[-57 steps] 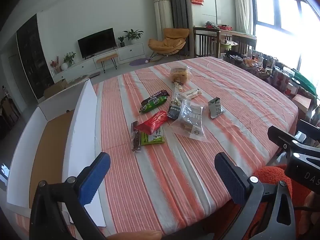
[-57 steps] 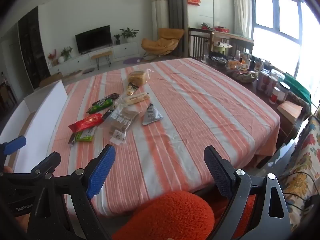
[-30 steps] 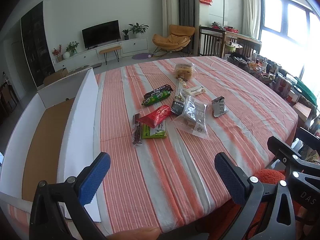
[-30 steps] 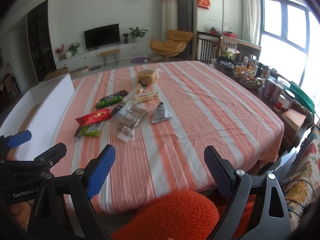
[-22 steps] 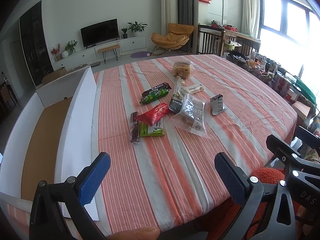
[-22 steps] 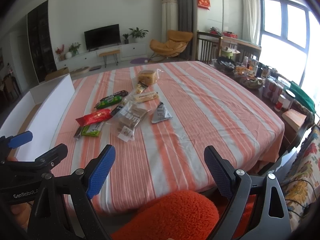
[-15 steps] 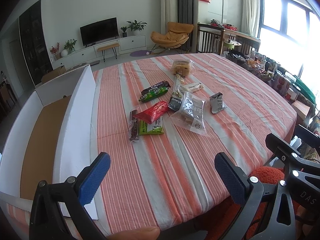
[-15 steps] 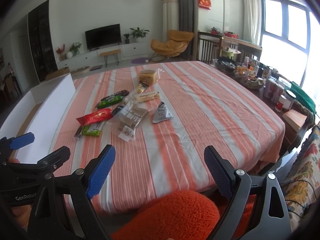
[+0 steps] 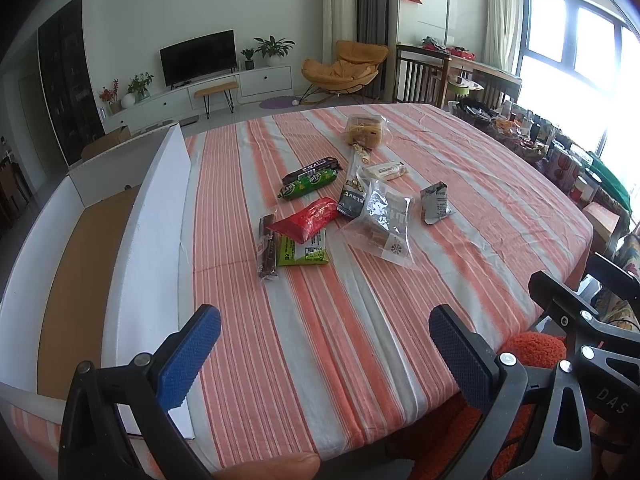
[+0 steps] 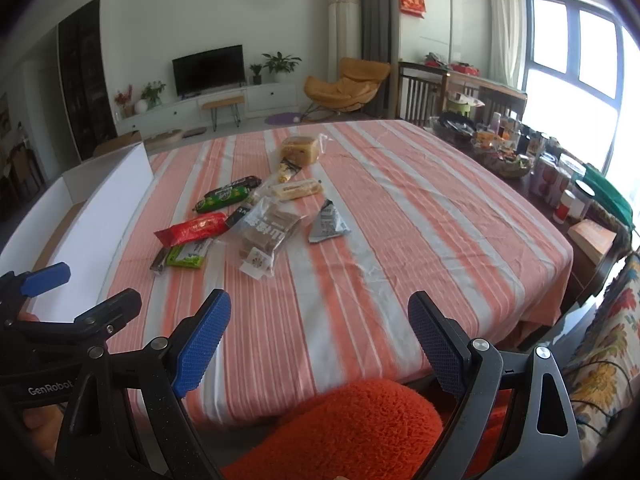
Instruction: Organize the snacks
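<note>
Several snack packs lie in a loose cluster mid-table on the striped cloth: a red packet [image 9: 304,222], a green flat pack [image 9: 303,251], a dark bar [image 9: 267,253], a green sausage pack [image 9: 310,185], a clear biscuit bag [image 9: 382,226], a small grey pouch [image 9: 435,202] and a bagged cake [image 9: 365,130]. An open white box [image 9: 86,240] with a brown floor stands along the table's left side. My left gripper [image 9: 324,354] is open over the near edge, well short of the snacks. My right gripper [image 10: 318,340] is open too, empty, with the red packet [image 10: 194,229] far ahead.
An orange fuzzy cushion [image 10: 352,428] sits just below the table's near edge. Jars, cans and baskets [image 10: 540,172] crowd the right side beyond the table. A wide band of bare striped cloth [image 9: 320,320] lies between the grippers and the snacks.
Both views have shifted slightly; the snack cluster sits a bit nearer and lower in frame. Both grippers stay open and empty.
</note>
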### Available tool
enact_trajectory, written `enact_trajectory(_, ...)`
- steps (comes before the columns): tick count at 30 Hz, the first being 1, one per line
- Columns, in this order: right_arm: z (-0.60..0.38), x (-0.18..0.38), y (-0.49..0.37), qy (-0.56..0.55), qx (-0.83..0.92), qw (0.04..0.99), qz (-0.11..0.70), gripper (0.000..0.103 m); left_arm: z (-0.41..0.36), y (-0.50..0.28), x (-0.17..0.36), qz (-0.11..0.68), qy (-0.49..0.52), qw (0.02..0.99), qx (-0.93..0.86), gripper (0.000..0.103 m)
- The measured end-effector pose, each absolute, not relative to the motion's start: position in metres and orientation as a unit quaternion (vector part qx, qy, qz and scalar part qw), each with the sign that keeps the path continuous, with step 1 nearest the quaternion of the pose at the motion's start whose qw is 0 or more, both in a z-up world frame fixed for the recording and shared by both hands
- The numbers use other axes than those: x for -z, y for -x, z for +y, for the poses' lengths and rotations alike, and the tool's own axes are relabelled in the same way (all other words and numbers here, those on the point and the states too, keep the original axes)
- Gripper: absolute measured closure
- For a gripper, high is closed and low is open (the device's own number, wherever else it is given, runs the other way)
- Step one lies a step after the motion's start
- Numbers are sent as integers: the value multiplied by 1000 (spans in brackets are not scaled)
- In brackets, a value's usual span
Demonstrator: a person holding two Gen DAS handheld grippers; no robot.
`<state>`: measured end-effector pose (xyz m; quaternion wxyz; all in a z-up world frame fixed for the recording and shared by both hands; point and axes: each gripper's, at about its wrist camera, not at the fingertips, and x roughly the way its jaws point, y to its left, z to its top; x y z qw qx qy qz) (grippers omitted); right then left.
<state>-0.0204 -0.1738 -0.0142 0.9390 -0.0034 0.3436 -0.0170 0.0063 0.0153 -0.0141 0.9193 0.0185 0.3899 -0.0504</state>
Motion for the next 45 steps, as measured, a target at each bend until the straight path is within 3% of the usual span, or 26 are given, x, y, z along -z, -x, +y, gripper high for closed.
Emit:
enact_trajectory(37, -183, 19, 23, -12, 21, 939, 343, 10, 19, -7, 21, 407, -18, 912, 38, 0)
enact_trajectory(45, -183, 23, 21, -15, 21, 934, 357, 11, 36, -23, 42, 463, 0, 886, 36, 0)
